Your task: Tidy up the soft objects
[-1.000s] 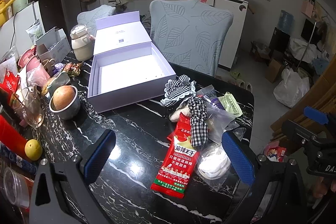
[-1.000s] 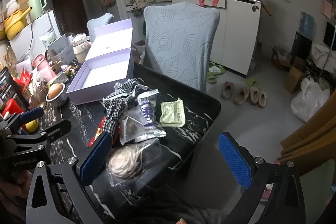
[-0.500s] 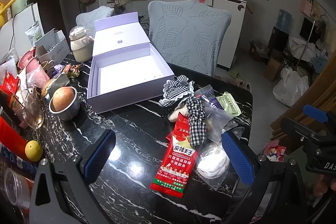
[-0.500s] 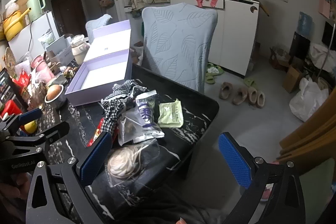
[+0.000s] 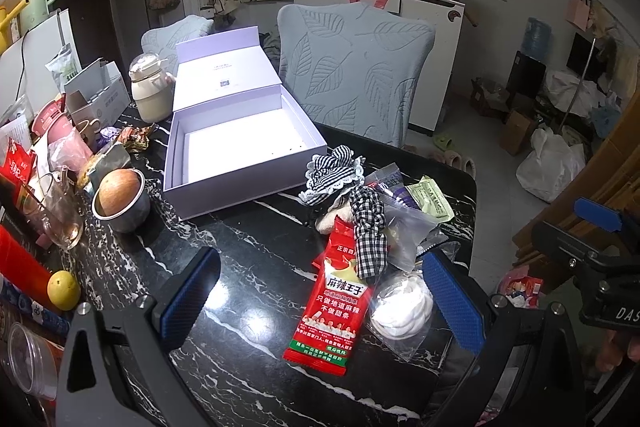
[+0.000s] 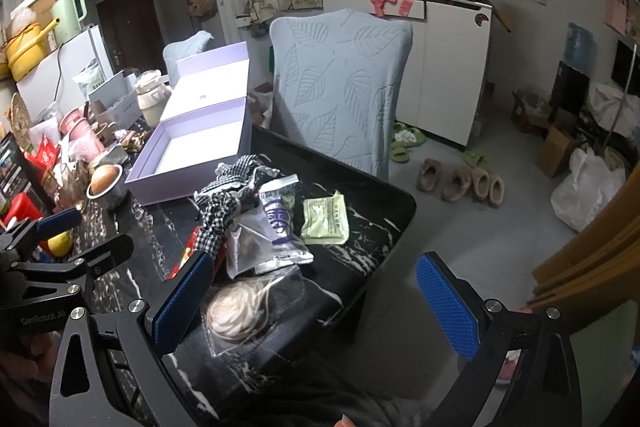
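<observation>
An open, empty lavender box (image 5: 240, 151) (image 6: 192, 155) sits on the black marble table (image 5: 248, 255). Right of it lies a pile: a striped lace-edged cloth (image 5: 332, 171) (image 6: 236, 175), a black-and-white checked scrunchie (image 5: 368, 227) (image 6: 218, 219), a red snack packet (image 5: 336, 303), clear bags (image 5: 400, 307) (image 6: 248, 307), a purple-printed pouch (image 6: 278, 223) and a green sachet (image 5: 430, 201) (image 6: 325, 221). My left gripper (image 5: 320, 303) is open and empty above the table's near side, over the packet. My right gripper (image 6: 316, 299) is open and empty over the table's right edge.
A metal bowl with a round fruit (image 5: 120, 199), a glass jug (image 5: 60, 211), a lemon (image 5: 63, 290), a cream jar (image 5: 150, 95) and snack clutter crowd the table's left side. A leaf-patterned covered chair (image 5: 352, 75) (image 6: 340, 87) stands behind. Slippers (image 6: 460, 183) lie on the floor.
Both grippers have drifted back slightly, so the scene sits a touch lower and farther away. Nothing on the table has moved, and both grippers stay open.
</observation>
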Motion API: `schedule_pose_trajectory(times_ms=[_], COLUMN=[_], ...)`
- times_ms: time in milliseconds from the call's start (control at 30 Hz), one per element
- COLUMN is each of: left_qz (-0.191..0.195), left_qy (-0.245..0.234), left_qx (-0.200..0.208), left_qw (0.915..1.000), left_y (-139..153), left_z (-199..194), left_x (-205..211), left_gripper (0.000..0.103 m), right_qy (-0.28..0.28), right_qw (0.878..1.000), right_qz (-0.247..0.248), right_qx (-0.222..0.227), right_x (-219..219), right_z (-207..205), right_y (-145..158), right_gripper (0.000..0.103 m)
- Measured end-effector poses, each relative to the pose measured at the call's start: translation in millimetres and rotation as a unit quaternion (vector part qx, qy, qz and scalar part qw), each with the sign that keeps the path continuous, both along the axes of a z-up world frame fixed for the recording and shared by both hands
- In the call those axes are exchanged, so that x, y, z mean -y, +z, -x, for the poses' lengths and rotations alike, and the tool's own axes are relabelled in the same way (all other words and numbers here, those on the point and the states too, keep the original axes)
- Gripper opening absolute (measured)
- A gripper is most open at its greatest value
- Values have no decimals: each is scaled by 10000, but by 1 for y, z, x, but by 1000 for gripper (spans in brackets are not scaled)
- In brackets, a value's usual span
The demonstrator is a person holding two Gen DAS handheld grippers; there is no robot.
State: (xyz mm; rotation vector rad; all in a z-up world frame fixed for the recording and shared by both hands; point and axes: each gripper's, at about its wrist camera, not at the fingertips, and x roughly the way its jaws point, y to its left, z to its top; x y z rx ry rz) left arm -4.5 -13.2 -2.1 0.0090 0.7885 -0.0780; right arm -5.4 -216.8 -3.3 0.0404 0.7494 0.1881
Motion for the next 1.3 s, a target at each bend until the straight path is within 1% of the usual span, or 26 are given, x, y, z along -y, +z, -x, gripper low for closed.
schedule_pose_trajectory(times_ms=[433,667,800,1000,1167,1300], left_qz=[28,15,144,334,371,318], left_qy=[-82,-148,-253,-389,-389,-336], left_qx=[12,58,-6,-249,-392,-457], left_qw=[10000,9999,9996,9984,9978,9979], left_y=[2,-1,-5,-24,-41,-54], left_z=[2,2,0,-2,-2,-2], left_x=[4,9,13,13,7,2], left_gripper=[103,103,103,103,103,102], right_qy=[-4,-17,-31,-40,79,199], right_qw=[10000,9999,9998,9998,9996,9988], right_qz=[-9,-156,-183,-167,-184,-239], right_qx=[9,35,21,-37,-206,-379], right_x=[0,4,9,15,15,13], right_z=[1,5,5,4,2,0], right_y=[0,0,-4,-15,-31,-46], right_gripper=[103,103,103,103,103,103])
